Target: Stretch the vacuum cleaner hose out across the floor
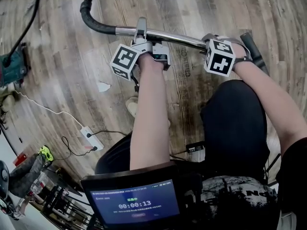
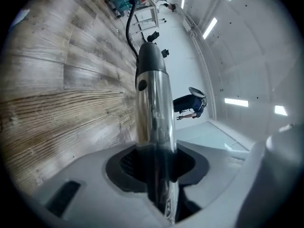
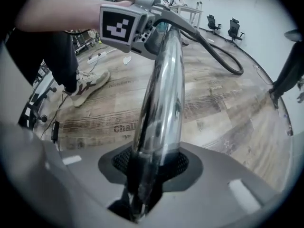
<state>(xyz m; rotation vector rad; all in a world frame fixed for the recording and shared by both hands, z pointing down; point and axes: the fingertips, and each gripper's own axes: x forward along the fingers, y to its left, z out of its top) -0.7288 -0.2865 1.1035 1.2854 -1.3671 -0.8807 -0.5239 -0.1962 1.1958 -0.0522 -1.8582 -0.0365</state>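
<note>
Over the wooden floor [image 1: 57,42], we held the vacuum's chrome tube [image 1: 180,37], left gripper [image 1: 142,32] and right gripper [image 1: 211,38] each pinching it, black hose [image 1: 93,22] curving away from its left end.

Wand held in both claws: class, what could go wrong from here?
1. The shiny wand could slip or twist in the left claw or right claw.
2. The hose curves tightly at the wand; pulling might kink it.
3. The power strip and cable lie near the shoe: a possible trip.
</note>
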